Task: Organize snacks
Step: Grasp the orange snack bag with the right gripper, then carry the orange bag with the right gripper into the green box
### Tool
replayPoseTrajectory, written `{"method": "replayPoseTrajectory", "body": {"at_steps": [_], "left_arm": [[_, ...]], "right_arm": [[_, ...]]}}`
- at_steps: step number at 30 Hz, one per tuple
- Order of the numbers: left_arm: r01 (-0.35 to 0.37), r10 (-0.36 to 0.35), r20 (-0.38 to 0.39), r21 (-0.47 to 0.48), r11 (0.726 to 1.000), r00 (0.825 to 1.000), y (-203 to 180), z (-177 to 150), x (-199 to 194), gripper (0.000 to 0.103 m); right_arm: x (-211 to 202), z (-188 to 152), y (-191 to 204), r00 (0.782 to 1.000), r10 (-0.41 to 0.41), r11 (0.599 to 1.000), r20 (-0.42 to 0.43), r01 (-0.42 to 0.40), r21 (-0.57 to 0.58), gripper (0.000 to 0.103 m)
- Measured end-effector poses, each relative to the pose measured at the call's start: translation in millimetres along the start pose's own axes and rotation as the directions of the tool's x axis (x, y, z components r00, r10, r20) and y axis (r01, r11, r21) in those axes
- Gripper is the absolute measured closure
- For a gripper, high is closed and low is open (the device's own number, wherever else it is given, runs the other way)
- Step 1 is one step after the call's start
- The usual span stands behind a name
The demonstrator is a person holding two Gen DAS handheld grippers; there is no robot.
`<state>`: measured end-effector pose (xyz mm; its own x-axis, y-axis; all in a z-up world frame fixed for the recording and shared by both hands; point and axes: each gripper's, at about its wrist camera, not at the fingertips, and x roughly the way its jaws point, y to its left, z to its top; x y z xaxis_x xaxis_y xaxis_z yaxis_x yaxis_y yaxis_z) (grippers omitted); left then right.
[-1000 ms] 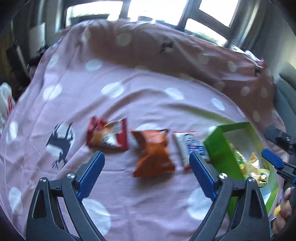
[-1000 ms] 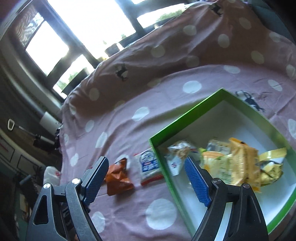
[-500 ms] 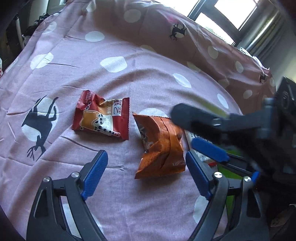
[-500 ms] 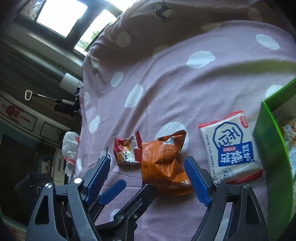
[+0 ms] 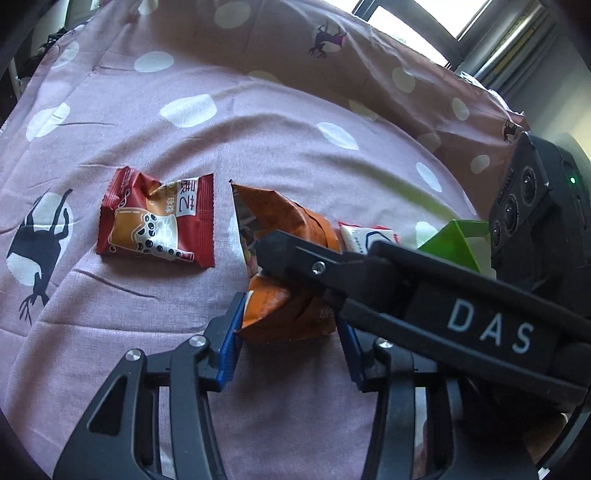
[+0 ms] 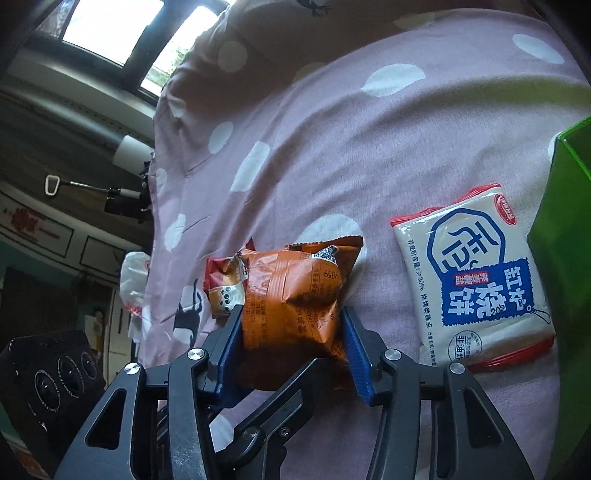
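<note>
1. Both tools closed in on one thing: left gripper [image 5: 288,328] with its blue pads at the near end of the orange packet [image 5: 284,258], jaws just drawn in from wide, left pad touching the foil, contact on the right side hidden by the other tool's arm.
2. Right gripper [image 6: 291,339] likewise just narrowed, pads pressing both flanks of the same orange packet, crumpling it; seemingly held from two directions at once.
3. Still resting on the cloth, not lifted as far as can be judged.
4. Just beside it toward the box: white and blue packet [image 6: 472,284], flat, close to the green box [image 6: 569,258]. On the other side: red packet [image 5: 157,221], flat, untouched.
5. Progress, as a judgement: three packets outside the box, so three left to go in; box contents out of sight here.
6. Underneath: pink cloth [image 5: 295,140] with white dots and dark deer figures, wrinkled and soft-looking.
7. Beyond: bright windows [image 6: 110,29] behind the cloth's raised far edge, dim cluttered room to one side.
</note>
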<state>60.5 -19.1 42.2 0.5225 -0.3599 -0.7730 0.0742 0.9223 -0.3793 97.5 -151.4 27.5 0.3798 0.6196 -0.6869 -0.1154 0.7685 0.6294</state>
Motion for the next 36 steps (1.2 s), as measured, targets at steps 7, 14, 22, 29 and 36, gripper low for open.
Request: {"method": "replayPoseTrajectory", "body": {"at_steps": [7, 14, 22, 29, 36], "left_arm": [[0.034, -0.041, 0.096, 0.073, 0.997, 0.995, -25, -2, -34, 0.057], [0.088, -0.119, 0.174, 0.176, 0.981, 0.978, -61, -9, -64, 0.057], [0.146, -0.216, 0.254, 0.268, 0.952, 0.943, -108, -24, -107, 0.057], [0.207, -0.306, 0.218, 0.383, 0.900, 0.927, -157, -29, -114, 0.057], [0.279, -0.341, 0.066, 0.443, 0.852, 0.938, -203, -30, -74, 0.057]], "right_arm": [[-40, -6, 18, 0.994, 0.011, 0.999, 0.109, -0.006, -0.045, 0.050], [-98, -20, 28, 0.968, 0.006, 0.997, 0.253, 0.013, -0.071, 0.050], [-164, -35, 38, 0.927, -0.023, 0.997, 0.374, 0.047, -0.056, 0.050], [-214, -49, 23, 0.874, -0.072, 0.996, 0.481, 0.085, -0.006, 0.050], [-240, -49, -24, 0.855, -0.172, 0.983, 0.488, 0.115, 0.146, 0.050]]}}
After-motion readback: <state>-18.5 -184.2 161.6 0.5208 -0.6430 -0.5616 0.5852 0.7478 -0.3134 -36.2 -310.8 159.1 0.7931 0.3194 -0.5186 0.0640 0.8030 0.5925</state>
